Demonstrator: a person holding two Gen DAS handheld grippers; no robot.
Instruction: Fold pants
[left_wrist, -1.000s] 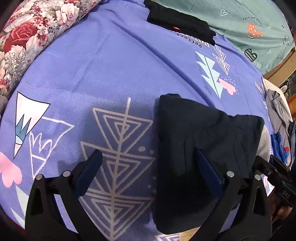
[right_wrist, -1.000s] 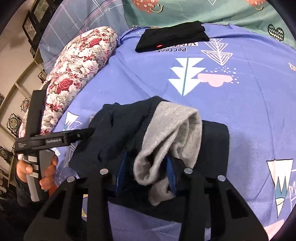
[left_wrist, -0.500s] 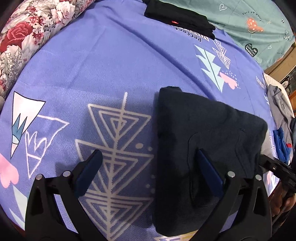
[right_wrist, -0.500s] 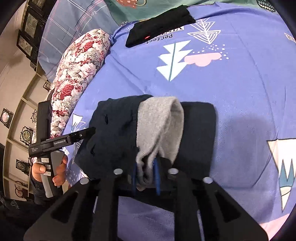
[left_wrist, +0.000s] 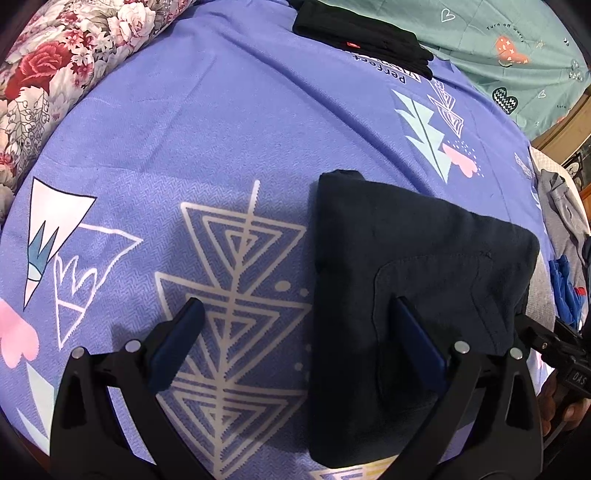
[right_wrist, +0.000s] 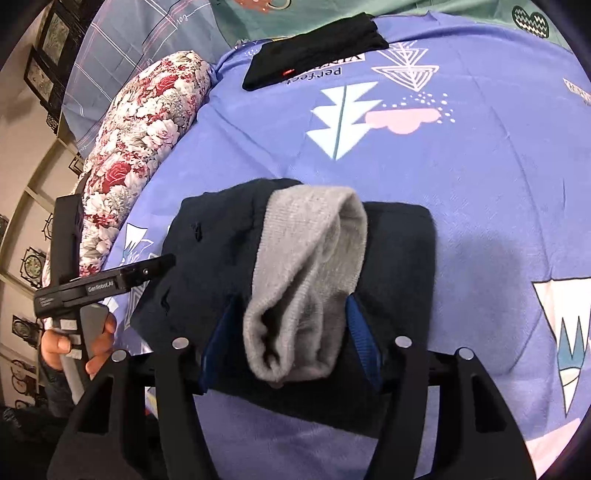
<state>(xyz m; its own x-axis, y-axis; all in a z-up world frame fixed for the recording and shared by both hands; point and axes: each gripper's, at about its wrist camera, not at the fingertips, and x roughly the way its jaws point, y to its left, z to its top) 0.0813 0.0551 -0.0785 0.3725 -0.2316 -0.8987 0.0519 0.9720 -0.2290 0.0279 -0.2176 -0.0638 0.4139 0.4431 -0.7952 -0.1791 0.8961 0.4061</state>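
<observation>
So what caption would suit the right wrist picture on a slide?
Open right hand-held gripper straddling the grey fleece lining of folded dark navy pants on a purple patterned bedsheet.

My left gripper hangs low with its jaws spread wide, blue pads gripping nothing. My right gripper has its jaws parted too, one pad on either side of a gray roll. My left hand wraps its gripper's handle at the bed's near edge.
</observation>
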